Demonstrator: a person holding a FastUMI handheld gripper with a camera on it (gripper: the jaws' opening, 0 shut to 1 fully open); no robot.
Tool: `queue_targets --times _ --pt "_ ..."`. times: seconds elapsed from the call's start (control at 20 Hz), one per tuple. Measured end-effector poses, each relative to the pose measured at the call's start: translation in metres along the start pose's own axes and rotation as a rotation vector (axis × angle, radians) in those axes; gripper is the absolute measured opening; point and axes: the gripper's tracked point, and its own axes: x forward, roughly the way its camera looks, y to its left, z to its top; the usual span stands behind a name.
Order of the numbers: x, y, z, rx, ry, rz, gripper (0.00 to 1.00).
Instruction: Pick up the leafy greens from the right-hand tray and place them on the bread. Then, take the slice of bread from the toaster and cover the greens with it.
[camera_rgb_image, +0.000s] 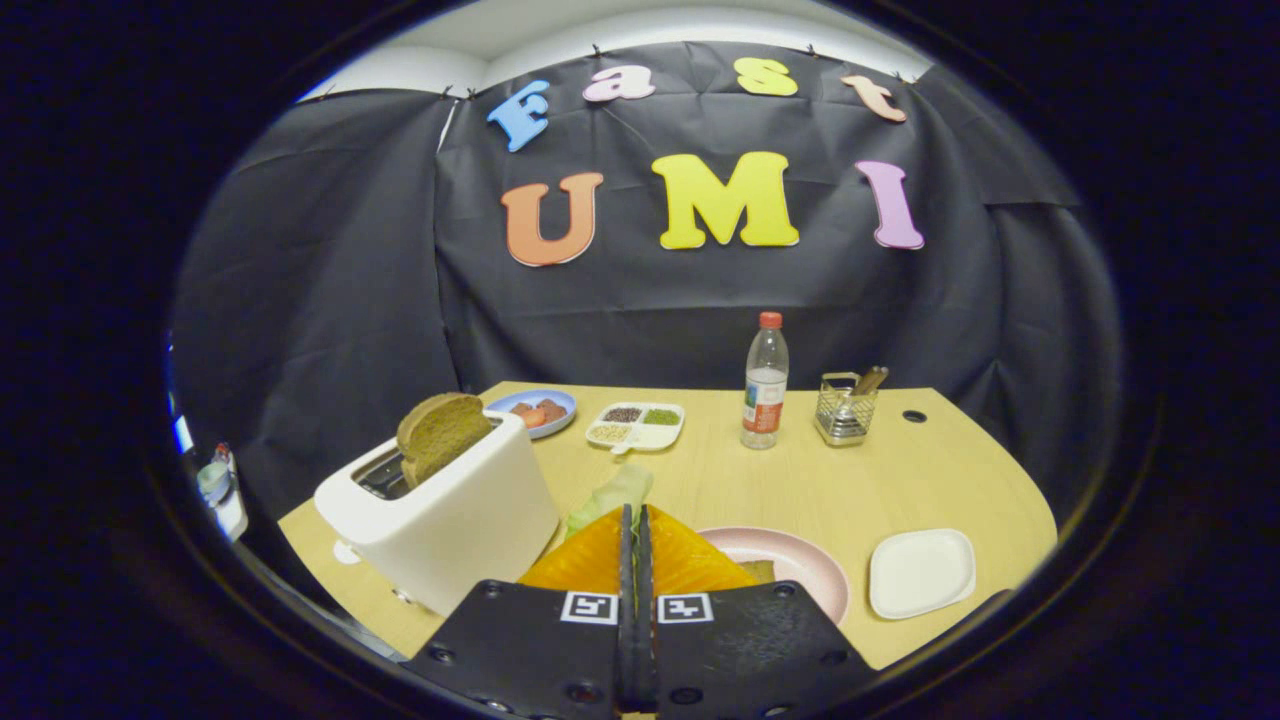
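Observation:
My gripper (635, 512) is shut on the pale leafy greens (612, 496), which stick out just ahead of the fingertips and a little to their left. Beneath and to the right of the fingers lies a pink plate (805, 555), where an edge of the bread (760, 571) peeks out beside the fingers. Right of that plate sits the white square tray (921, 572), bare. The white toaster (445, 515) stands left of the fingers, and a brown bread slice (440, 432) pokes upright from its slot.
At the back of the wooden table (720, 480) stand a water bottle (765, 385), a wire holder (845, 410) with utensils, a divided dish (635, 425) of grains and a blue plate (535, 408) with food. A small round hole (913, 415) sits near the far right edge.

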Motion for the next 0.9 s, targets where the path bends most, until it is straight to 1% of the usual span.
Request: queue_targets --times 0.1,0.25,0.45,0.6,0.7,0.8,0.85,0.9 --pt "0.014 -0.011 -0.013 -0.022 0.020 -0.033 0.00" --pt "0.032 -0.039 -0.026 -0.006 0.056 -0.087 0.00" --pt "0.054 -0.068 -0.040 0.032 0.110 -0.125 0.00" --pt "0.070 -0.078 -0.059 0.077 0.175 -0.115 0.00" --pt "0.074 -0.084 -0.066 0.101 0.185 -0.117 0.00" --pt "0.077 -0.084 -0.072 0.123 0.199 -0.101 0.01" --pt "0.079 -0.088 -0.073 0.116 0.202 -0.110 0.01" --pt "0.075 -0.091 -0.071 0.107 0.198 -0.116 0.04"
